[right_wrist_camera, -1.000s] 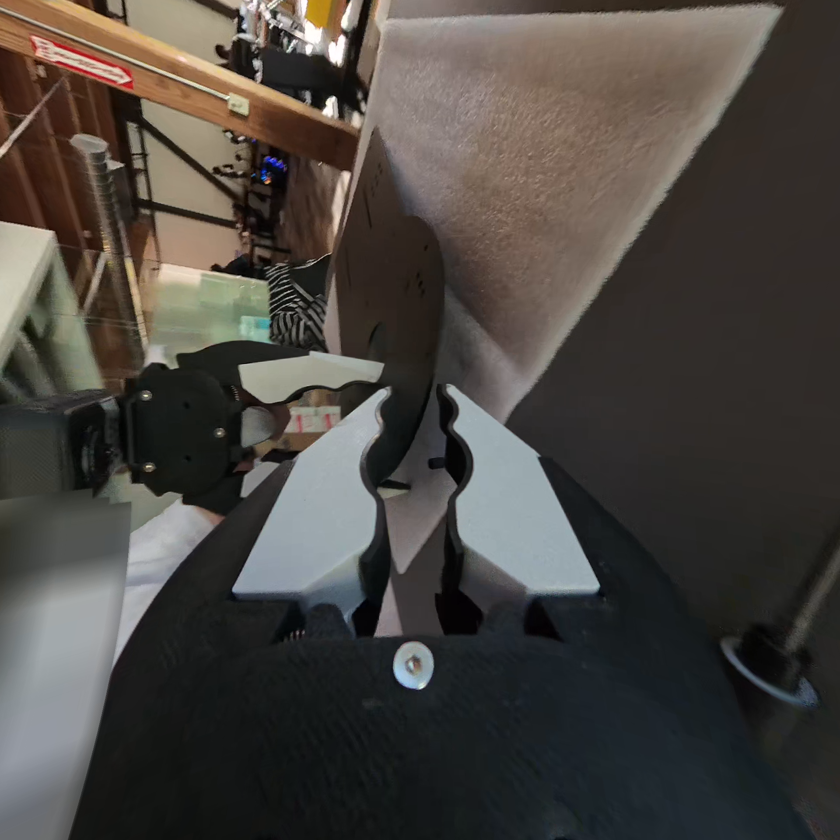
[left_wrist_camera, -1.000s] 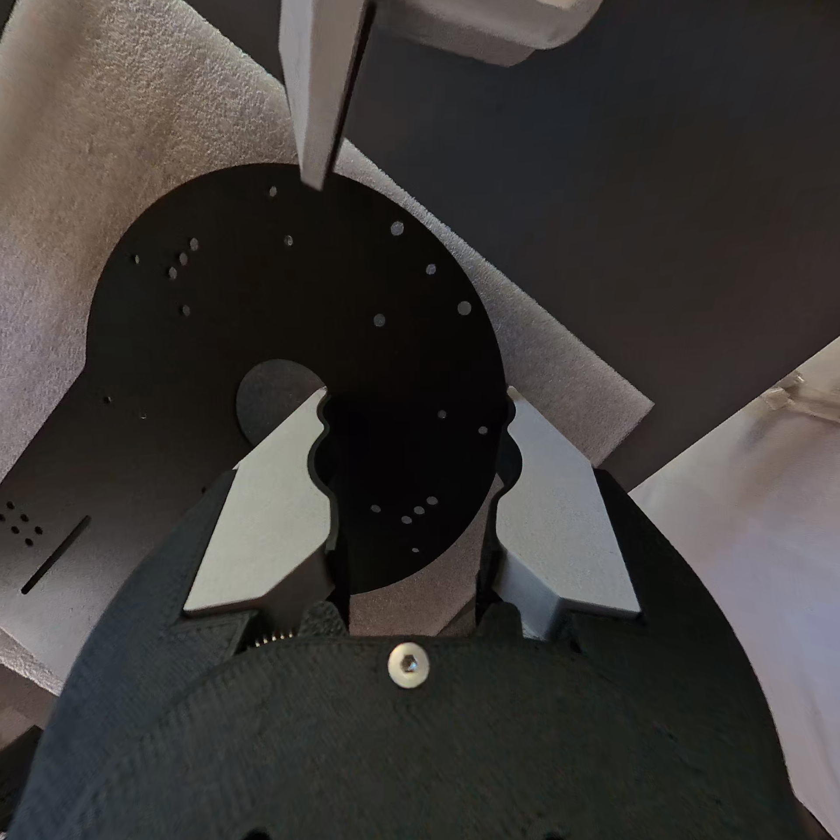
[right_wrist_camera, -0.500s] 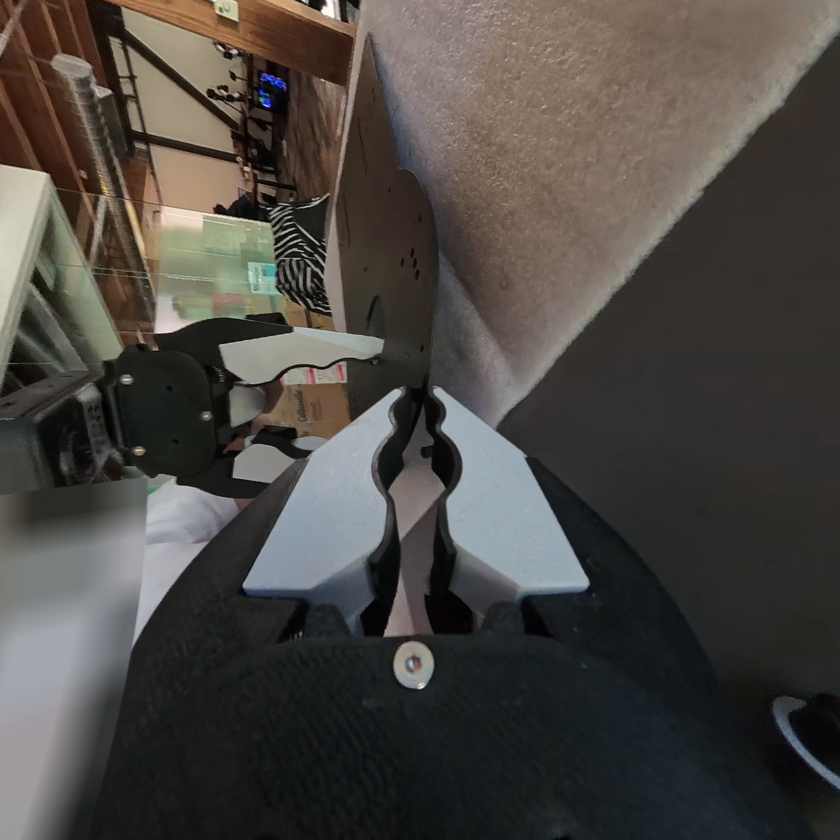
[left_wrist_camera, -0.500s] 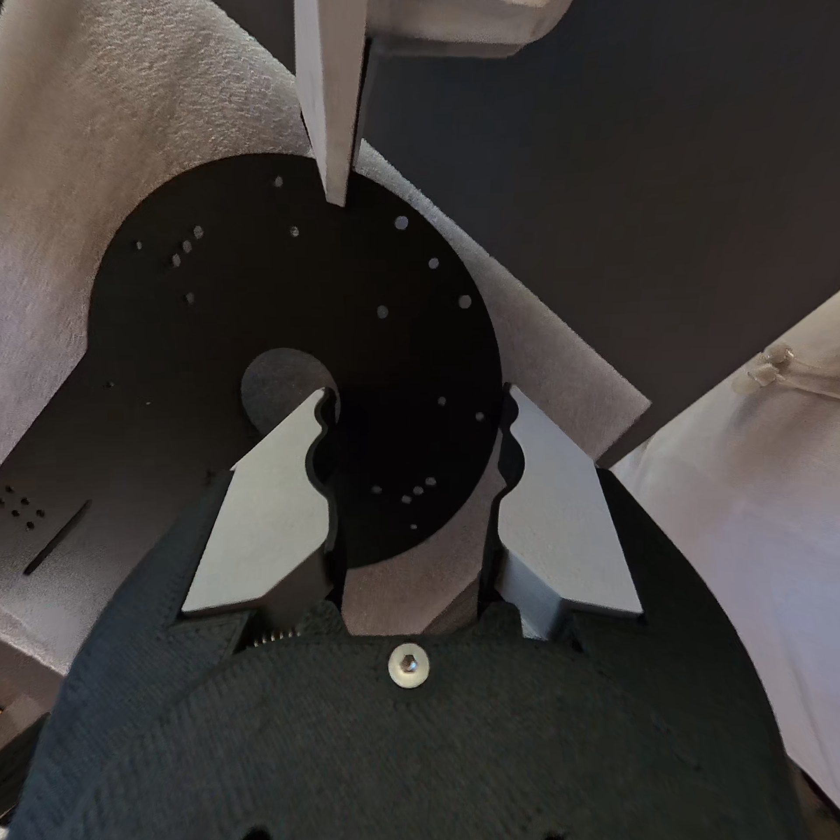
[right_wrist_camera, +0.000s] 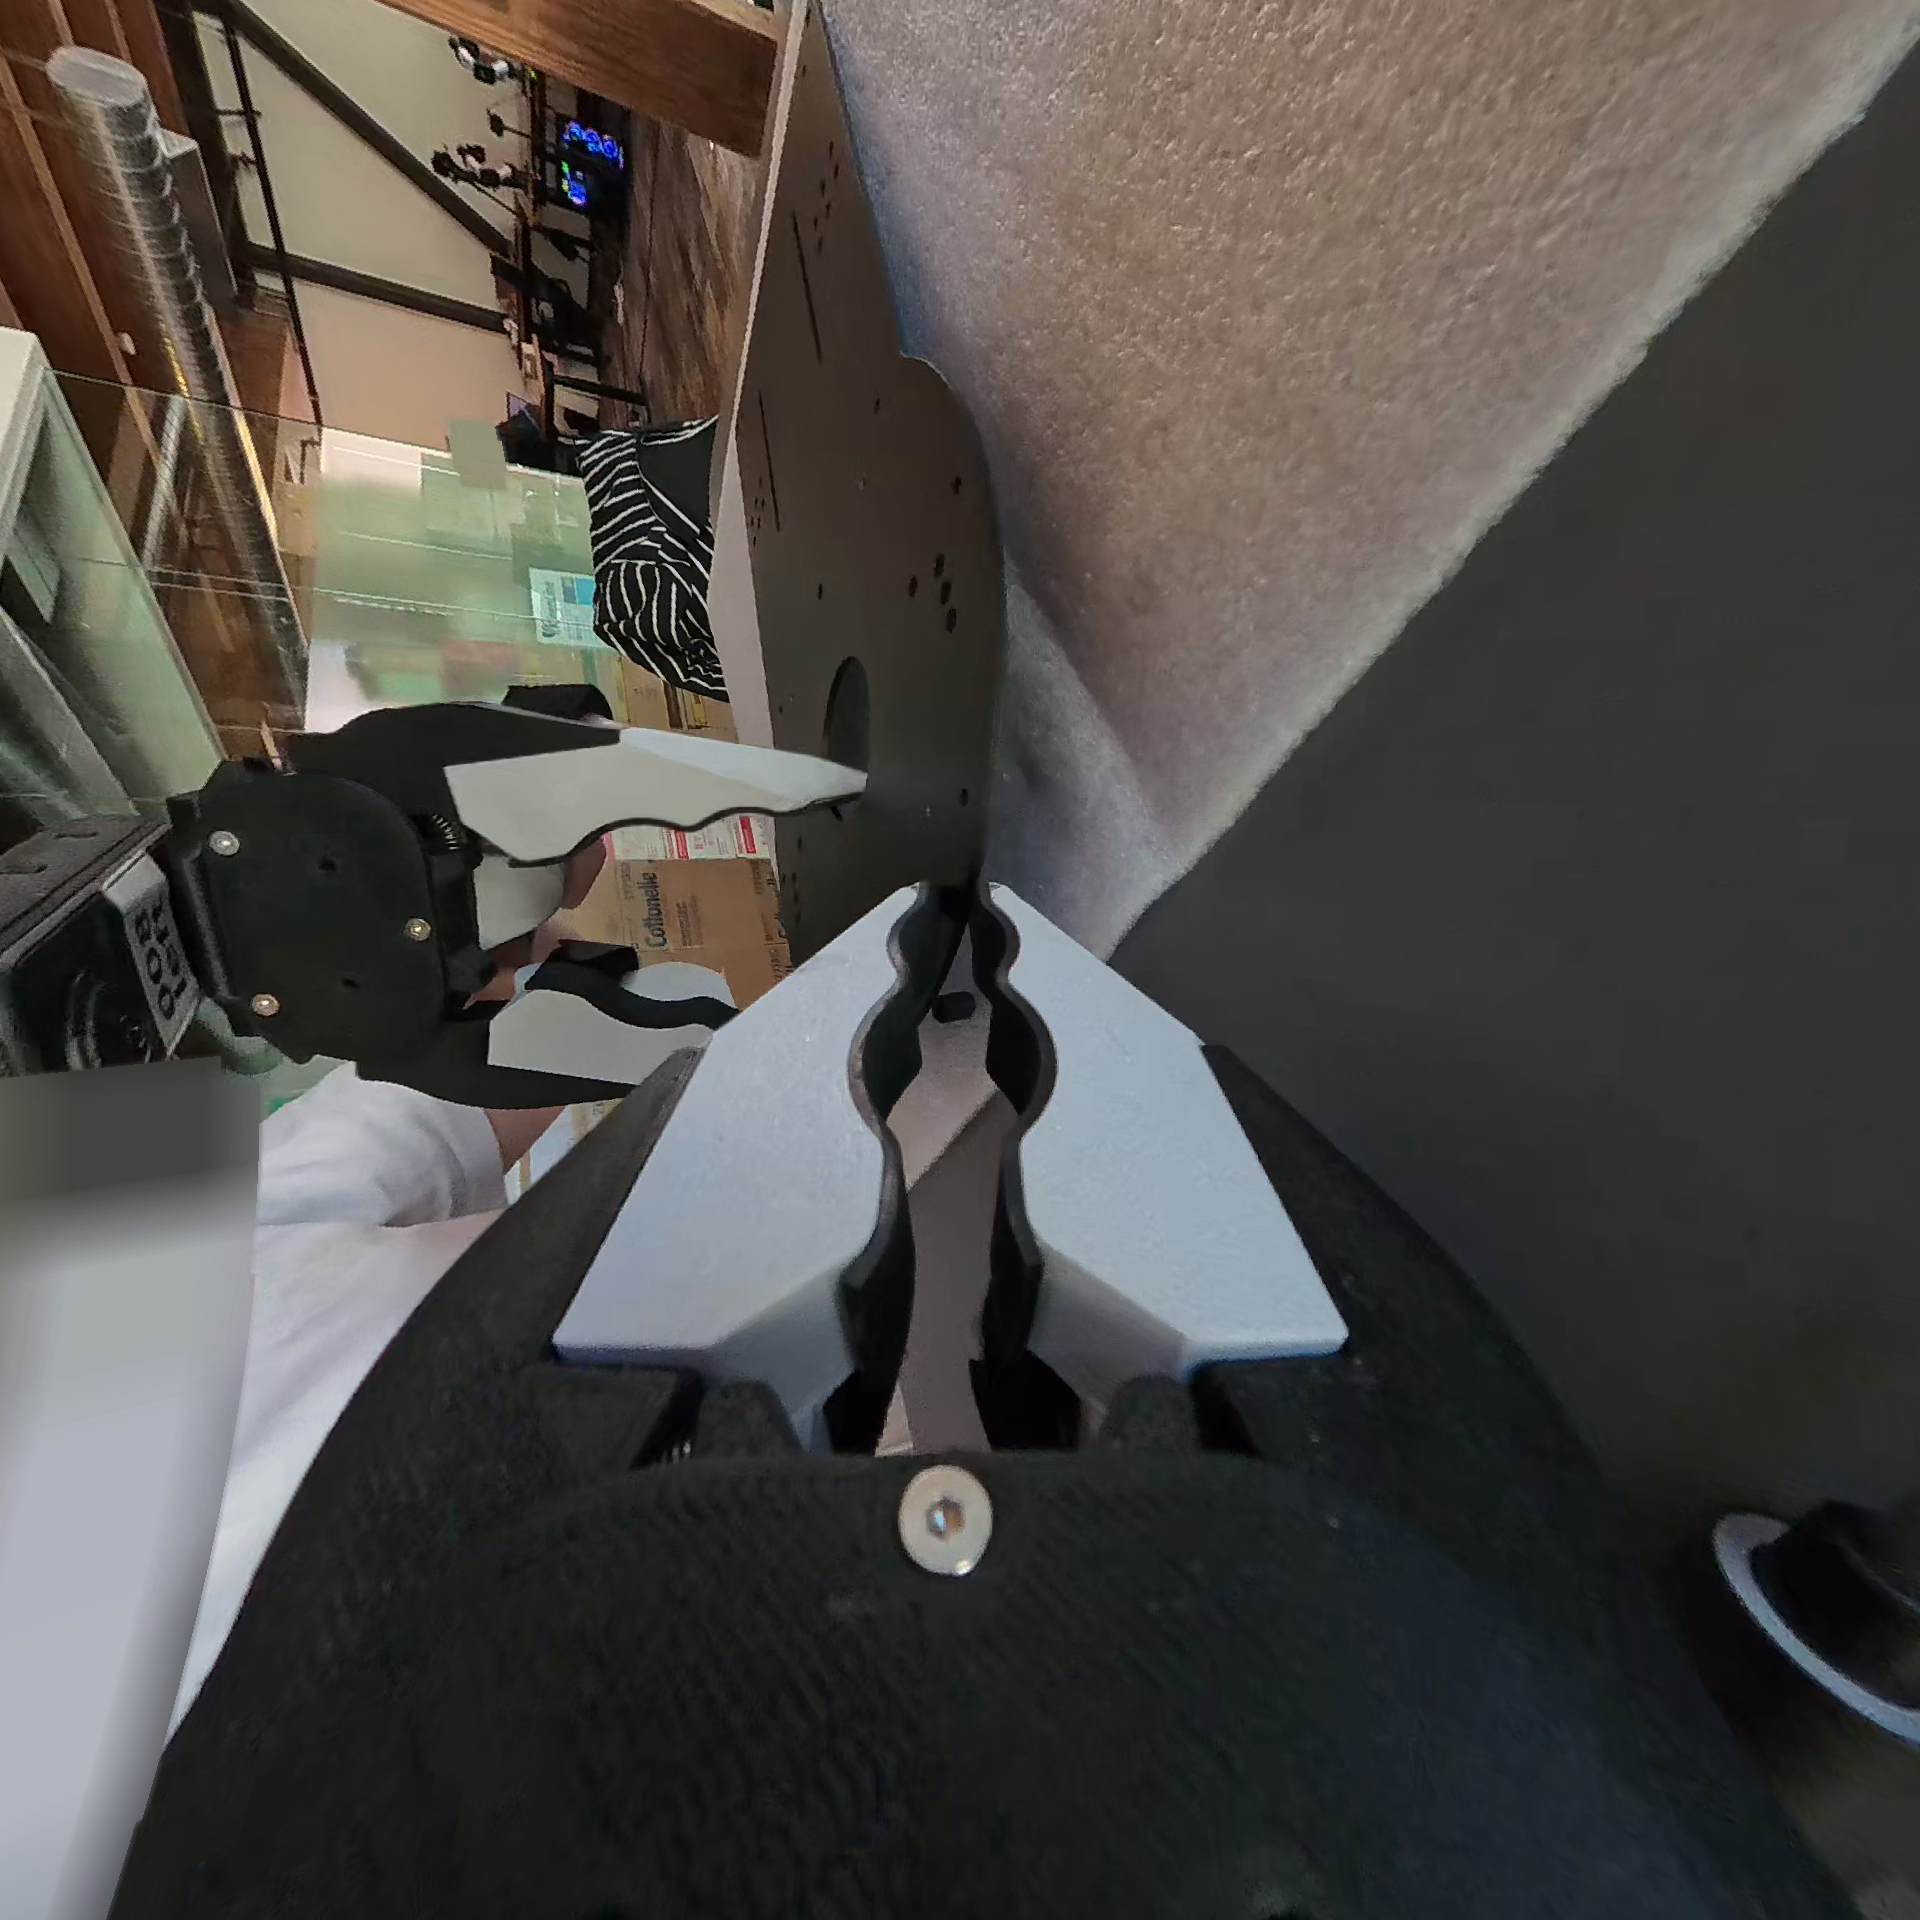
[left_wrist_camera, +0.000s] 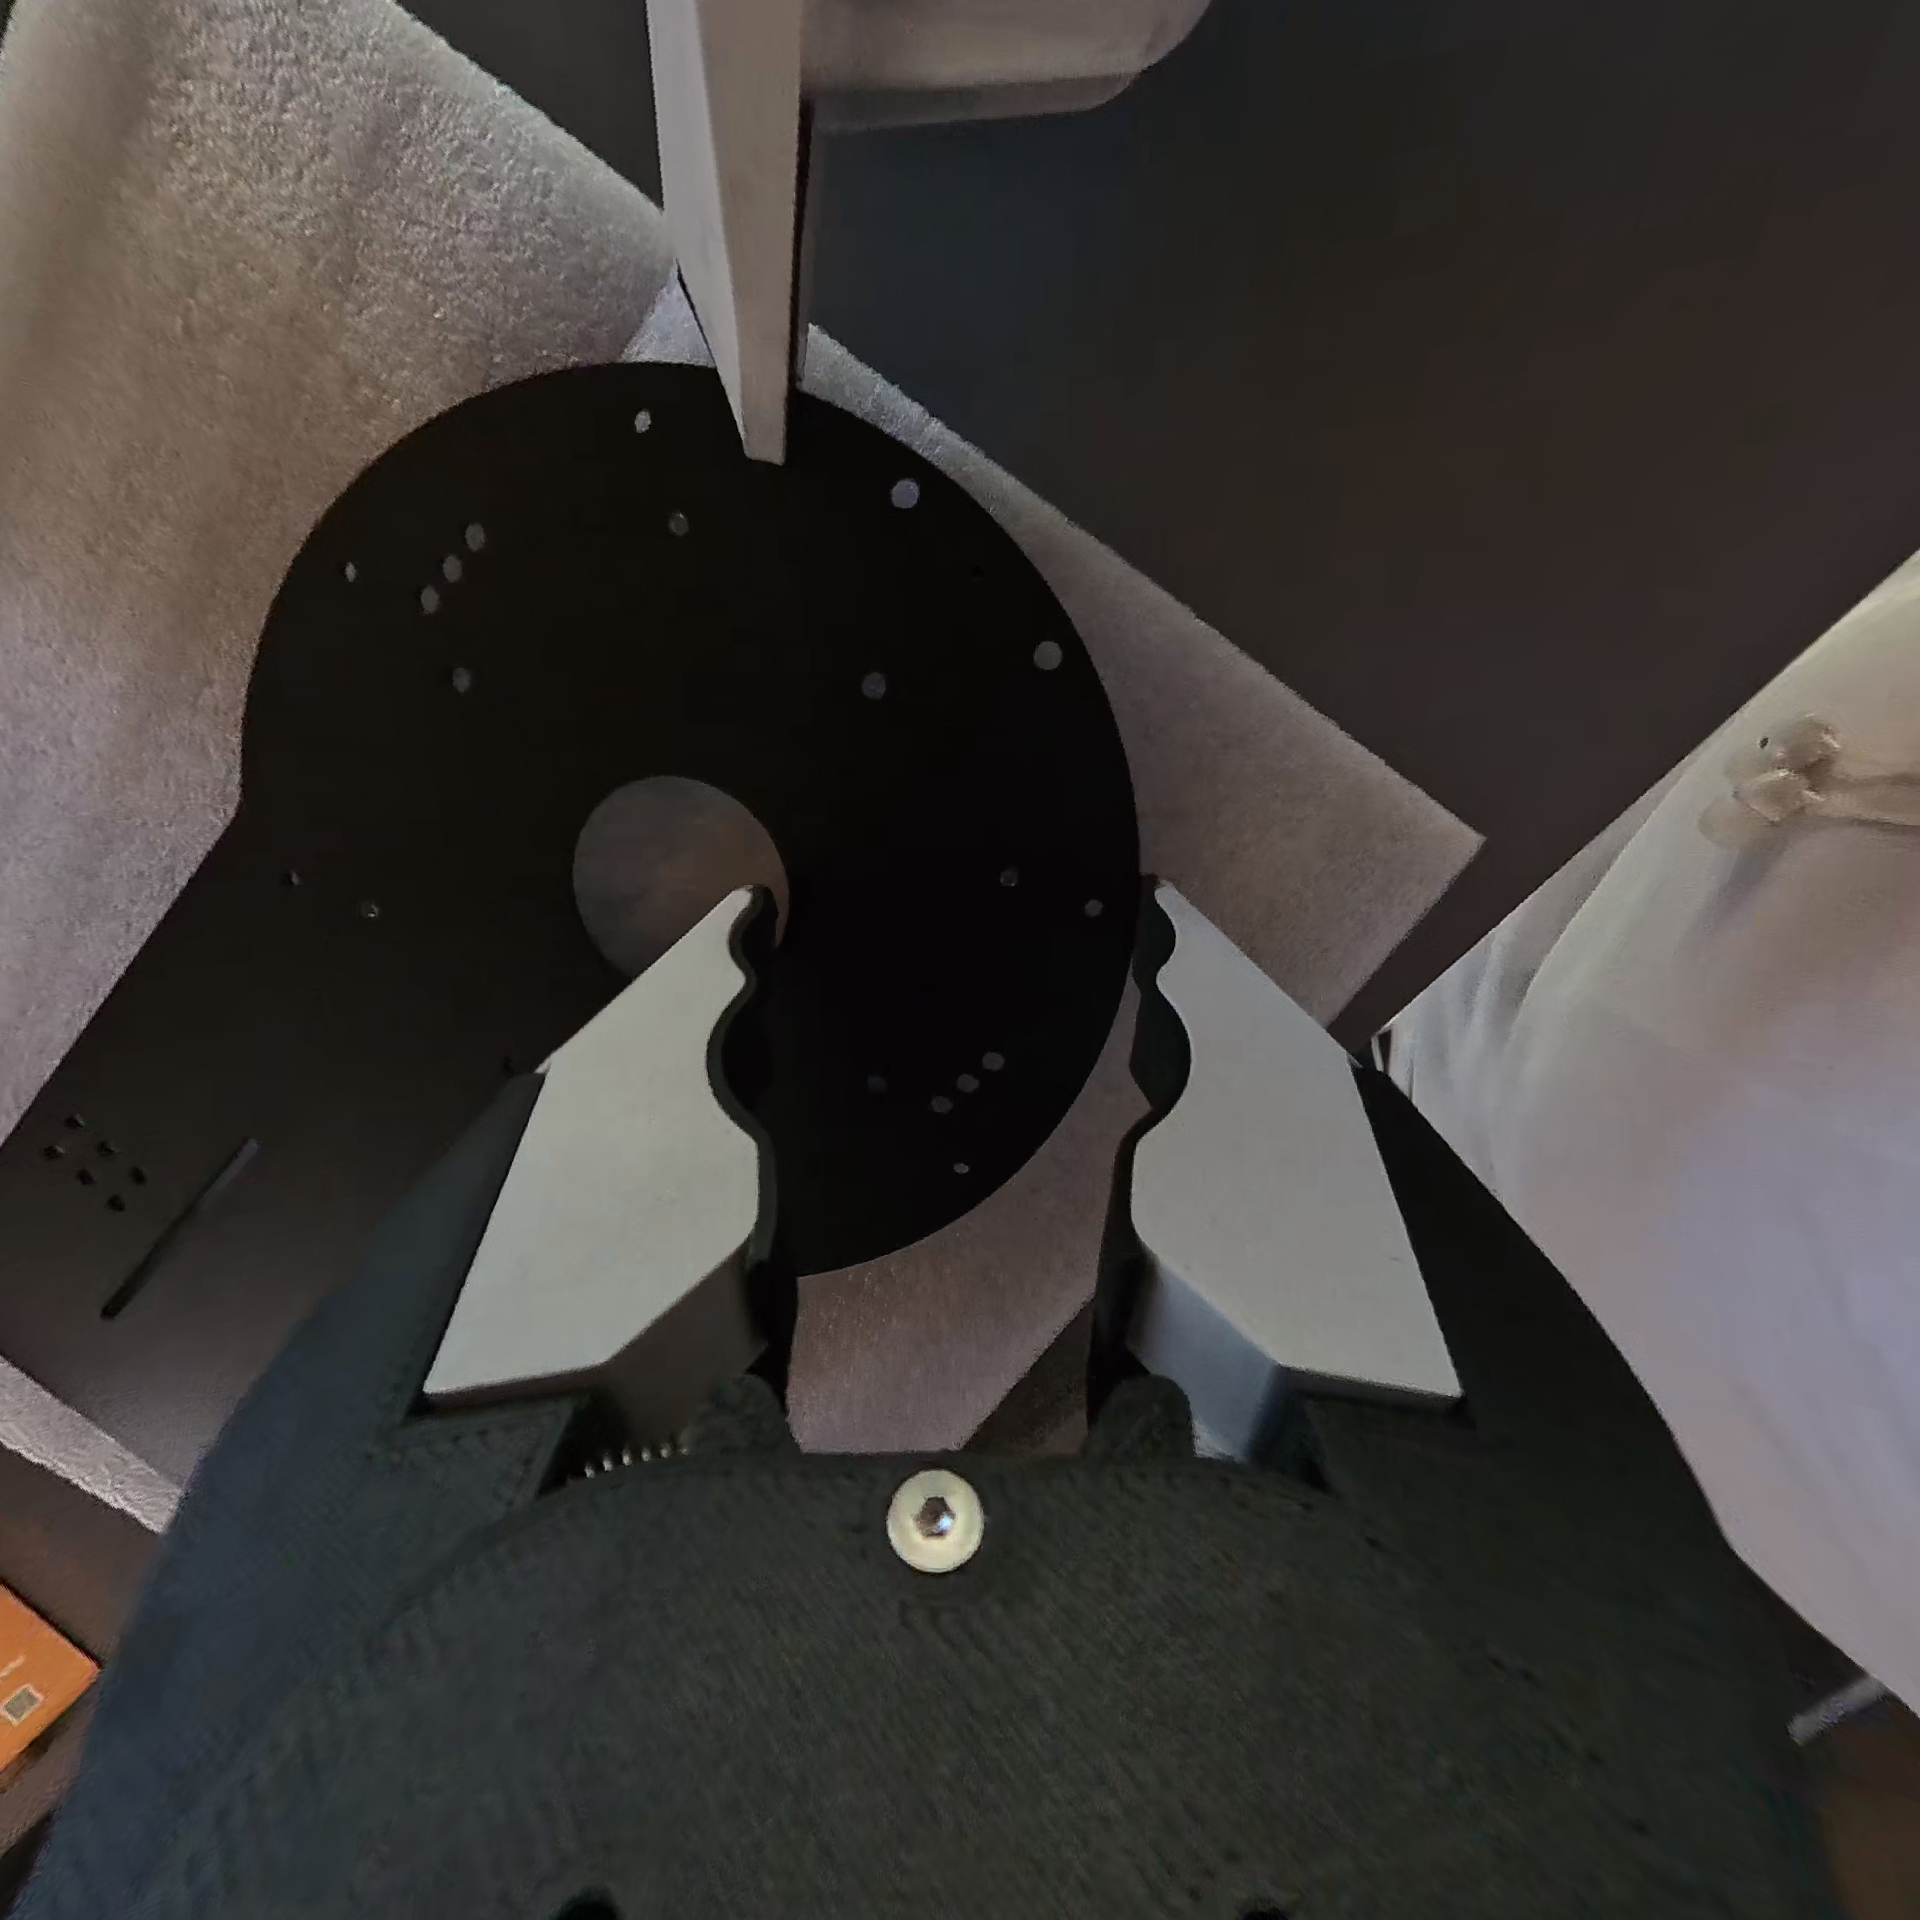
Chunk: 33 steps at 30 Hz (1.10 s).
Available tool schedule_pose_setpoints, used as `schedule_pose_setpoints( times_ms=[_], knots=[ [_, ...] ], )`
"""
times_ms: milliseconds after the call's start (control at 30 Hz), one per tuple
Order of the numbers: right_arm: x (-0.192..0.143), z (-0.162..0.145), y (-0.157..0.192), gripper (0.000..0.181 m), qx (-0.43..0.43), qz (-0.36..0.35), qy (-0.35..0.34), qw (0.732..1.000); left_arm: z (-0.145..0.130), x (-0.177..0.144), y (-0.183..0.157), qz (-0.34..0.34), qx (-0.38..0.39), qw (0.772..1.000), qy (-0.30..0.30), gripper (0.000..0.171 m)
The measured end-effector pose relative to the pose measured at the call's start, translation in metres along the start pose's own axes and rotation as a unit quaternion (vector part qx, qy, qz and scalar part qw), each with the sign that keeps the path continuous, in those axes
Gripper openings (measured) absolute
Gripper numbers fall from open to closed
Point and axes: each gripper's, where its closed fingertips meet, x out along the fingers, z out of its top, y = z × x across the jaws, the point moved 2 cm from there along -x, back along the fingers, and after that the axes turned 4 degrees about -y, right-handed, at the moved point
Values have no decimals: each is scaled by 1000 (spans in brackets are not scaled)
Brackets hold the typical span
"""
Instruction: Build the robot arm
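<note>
A flat black plate (left_wrist_camera: 623, 675) with a round end, a centre hole and several small drilled holes rests on a grey foam sheet (left_wrist_camera: 208, 364). My left gripper (left_wrist_camera: 956, 904) is open just over the plate's round end; its left fingertip lies by the centre hole. My right gripper (right_wrist_camera: 954, 896) is shut on the plate's far rim. Its fingers (left_wrist_camera: 743, 312) show at the top of the left wrist view. In the right wrist view the plate (right_wrist_camera: 873, 540) stands edge-on against the foam (right_wrist_camera: 1299, 364), and the open left gripper (right_wrist_camera: 800, 904) touches its face.
A dark tabletop (left_wrist_camera: 1403, 312) lies under the foam. A person's white sleeve (left_wrist_camera: 1683, 1143) is at the right. An orange item (left_wrist_camera: 31, 1683) sits at the lower left. A round stand base (right_wrist_camera: 1818, 1621) is at the lower right. Boxes (right_wrist_camera: 696, 914) stand behind. Across from one pair of fingers to the other is roughly 8 cm.
My right gripper's jaws have closed from partly open onto the plate's rim. My left gripper has stayed open over the round end, with only a small shift.
</note>
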Motion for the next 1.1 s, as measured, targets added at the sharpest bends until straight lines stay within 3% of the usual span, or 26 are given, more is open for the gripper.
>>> schedule_pose_setpoints(
  times_ms=[467,867,1100],
  knots=[
    [-3,-2,-10,5,-29,-29,-14,999,4,3,-4,-39,30,999,-1,69],
    [-5,-6,-9,9,-138,-71,12,988,4,4,-5,-32,34,999,-14,69],
    [-18,1,-6,20,-193,-114,-27,974,4,4,-5,-27,27,999,-25,69]
  ],
)
